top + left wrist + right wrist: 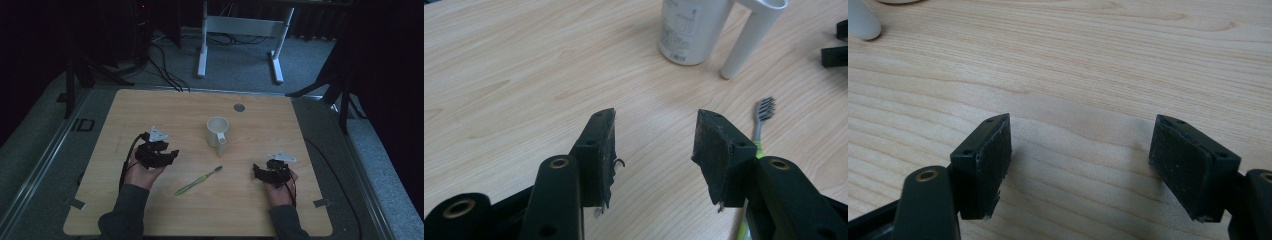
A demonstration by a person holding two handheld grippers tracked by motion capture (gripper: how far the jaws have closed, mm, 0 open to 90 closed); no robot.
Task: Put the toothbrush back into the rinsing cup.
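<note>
Left gripper [172, 153] at the left side of the wooden counter [150, 107], held in the person's left hand [140, 172], cable trailing down toward the sleeve. Its fingers [600, 150] are spread apart with only bare counter between them, nothing pinched. In the left gripper view the pads look worn and frayed at the edges, pointing toward the cup and the brush.

Centre of counter: green toothbrush [198, 180] lying flat, diagonal, bristle head up-right toward the cup, handle end down-left. It lies between the two grippers, touched by neither. In the left gripper view the bristle head [765, 108] shows just past the right-hand finger, handle running under it.

Above the brush: white cup [216, 131] standing upright, mouth open, with a white tube-shaped holder [221, 146] on its near side, slanting down to the counter. Brush head is near the tube's foot, apart from it. Label print visible on the cup wall in the left gripper view.

A small grey round disc [239, 107] sits near the far edge of the counter, behind the cup.

Right gripper [258, 173] at the right side, in the person's right hand [278, 190], low over the counter. Fingers [985, 160] spread wide, nothing between them but wood grain. Well apart from the toothbrush.
</note>
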